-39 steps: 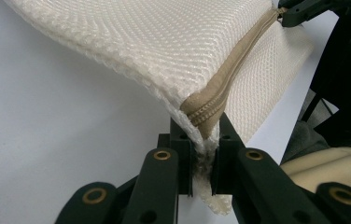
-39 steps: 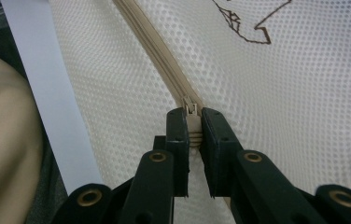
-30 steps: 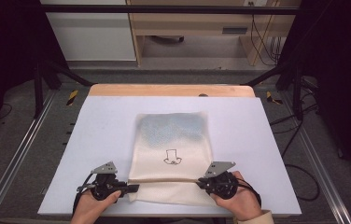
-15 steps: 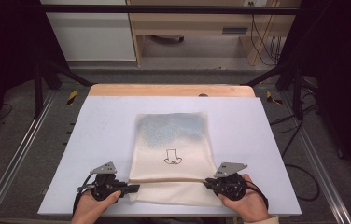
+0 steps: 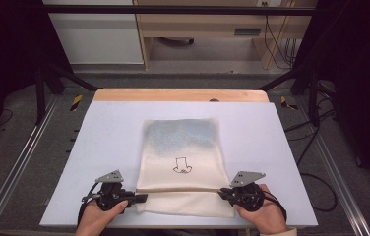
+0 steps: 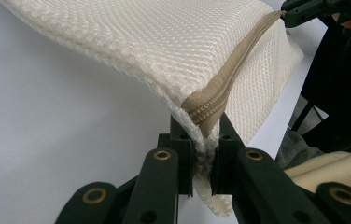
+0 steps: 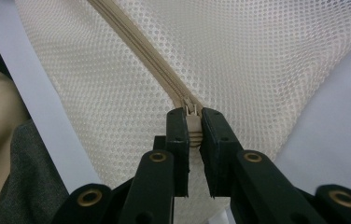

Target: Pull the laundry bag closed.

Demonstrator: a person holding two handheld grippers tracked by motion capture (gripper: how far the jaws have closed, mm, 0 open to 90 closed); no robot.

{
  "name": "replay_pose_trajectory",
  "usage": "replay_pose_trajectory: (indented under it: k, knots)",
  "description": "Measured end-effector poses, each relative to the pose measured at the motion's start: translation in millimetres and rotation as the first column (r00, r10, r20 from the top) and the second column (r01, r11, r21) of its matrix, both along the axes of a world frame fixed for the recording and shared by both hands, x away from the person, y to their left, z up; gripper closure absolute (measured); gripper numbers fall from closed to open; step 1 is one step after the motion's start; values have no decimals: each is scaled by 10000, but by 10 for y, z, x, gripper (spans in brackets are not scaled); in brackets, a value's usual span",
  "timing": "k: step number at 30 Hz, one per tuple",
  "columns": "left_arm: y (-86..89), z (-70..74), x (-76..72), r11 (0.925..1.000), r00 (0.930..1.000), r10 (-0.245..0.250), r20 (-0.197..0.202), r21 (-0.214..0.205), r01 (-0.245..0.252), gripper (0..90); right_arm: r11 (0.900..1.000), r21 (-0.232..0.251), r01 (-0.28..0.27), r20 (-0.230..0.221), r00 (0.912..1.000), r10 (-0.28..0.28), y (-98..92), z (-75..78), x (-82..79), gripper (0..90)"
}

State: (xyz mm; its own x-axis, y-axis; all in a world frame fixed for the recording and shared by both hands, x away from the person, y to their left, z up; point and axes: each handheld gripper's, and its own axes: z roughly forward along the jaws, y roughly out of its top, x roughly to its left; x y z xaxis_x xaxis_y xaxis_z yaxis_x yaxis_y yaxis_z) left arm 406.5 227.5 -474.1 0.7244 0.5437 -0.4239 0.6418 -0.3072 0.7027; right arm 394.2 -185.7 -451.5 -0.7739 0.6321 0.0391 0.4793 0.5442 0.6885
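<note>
Both tongs clamp the mesh bag [image 5: 180, 162]: left tongs [image 6: 205, 154] its zipper end, right tongs [image 7: 193, 133] its puller.

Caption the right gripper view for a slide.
Right gripper shut on the zipper pull of a cream mesh bag.

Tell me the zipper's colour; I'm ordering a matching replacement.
Tan-beige zipper on a cream mesh bag, clearest in the right gripper view.

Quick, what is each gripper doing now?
Left gripper: shut on the mesh bag edge.
Right gripper: shut on the zipper pull.
</note>
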Motion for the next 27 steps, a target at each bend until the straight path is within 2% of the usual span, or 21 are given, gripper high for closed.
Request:
replay_pose_trajectory:
  k: [11, 18, 27]
  knots:
    - [-6, 31, -20, 9998, 9996, -82, 269, 196, 77, 820, 9998, -164, 132, 56, 9999, -131, 16, 11, -28, 822]
    - [4, 44, -7, 9999, 9995, -75, 295, 121, 72, 820, 9993, -271, 248, -98, 9996, -251, -5, -20, -27, 822]
    - [1, 50, -17, 9999, 9995, -62, 318, 161, 57, 820, 9993, -220, 297, -27, 9996, -297, -38, -14, -43, 822]
